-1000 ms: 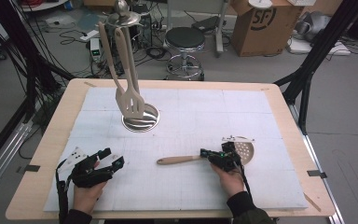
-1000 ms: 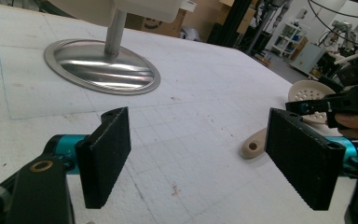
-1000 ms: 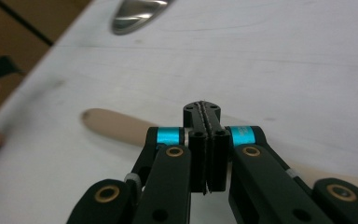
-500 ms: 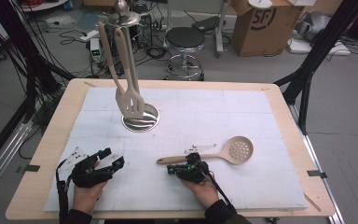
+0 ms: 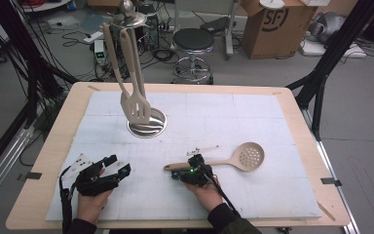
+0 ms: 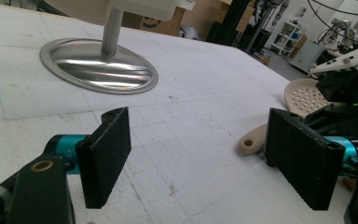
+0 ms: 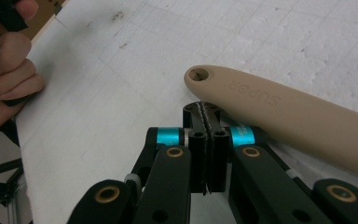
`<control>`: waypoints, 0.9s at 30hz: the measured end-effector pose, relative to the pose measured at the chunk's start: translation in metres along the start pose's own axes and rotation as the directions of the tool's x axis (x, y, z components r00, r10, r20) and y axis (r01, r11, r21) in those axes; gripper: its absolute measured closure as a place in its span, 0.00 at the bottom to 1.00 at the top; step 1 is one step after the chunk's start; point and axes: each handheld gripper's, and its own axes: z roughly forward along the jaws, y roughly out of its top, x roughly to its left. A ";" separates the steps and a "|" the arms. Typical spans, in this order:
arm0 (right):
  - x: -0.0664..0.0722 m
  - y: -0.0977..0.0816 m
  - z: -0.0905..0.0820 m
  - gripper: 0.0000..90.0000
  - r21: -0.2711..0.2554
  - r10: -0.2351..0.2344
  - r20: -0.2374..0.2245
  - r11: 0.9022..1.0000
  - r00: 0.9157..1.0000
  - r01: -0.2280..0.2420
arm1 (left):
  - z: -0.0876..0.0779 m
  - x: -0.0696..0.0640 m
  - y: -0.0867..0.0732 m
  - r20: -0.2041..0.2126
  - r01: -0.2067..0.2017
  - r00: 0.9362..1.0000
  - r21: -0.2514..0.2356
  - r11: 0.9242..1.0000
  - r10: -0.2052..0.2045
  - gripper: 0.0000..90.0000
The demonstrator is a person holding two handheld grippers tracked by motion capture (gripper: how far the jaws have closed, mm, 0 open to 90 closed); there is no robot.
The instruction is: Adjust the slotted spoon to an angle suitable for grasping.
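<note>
utensil stand (image 5: pixel 146 127): worktop, far-left part | spatulas (image 5: pixel 135 105): hanging on stand | stool (image 5: pixel 193 41), cardboard box (image 5: pixel 272 24): floor beyond far edge

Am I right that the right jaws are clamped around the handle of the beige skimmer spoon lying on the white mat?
Not quite. The right gripper is shut with nothing between its jaws; the skimmer spoon lies on the white mat just beyond the jaw tips, as the right gripper view shows.

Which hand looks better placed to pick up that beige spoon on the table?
The right. The right gripper sits at the spoon handle's end, jaws shut and empty, so it must open first. The left gripper, jaws open, rests well off to the left.
</note>
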 end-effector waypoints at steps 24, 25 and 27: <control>-0.024 0.035 0.021 1.00 -0.050 0.090 0.048 0.995 0.995 -0.087 | -0.001 0.001 0.000 0.003 0.009 1.000 -0.004 1.000 -0.009 0.26; -0.025 0.036 0.021 1.00 -0.055 0.097 0.049 0.994 0.994 -0.094 | -0.001 0.001 0.000 0.004 0.009 1.000 -0.004 1.000 -0.009 0.26; -0.027 0.038 0.022 1.00 -0.063 0.107 0.052 0.993 0.993 -0.103 | -0.001 0.001 0.000 0.005 0.009 1.000 -0.004 1.000 -0.009 0.26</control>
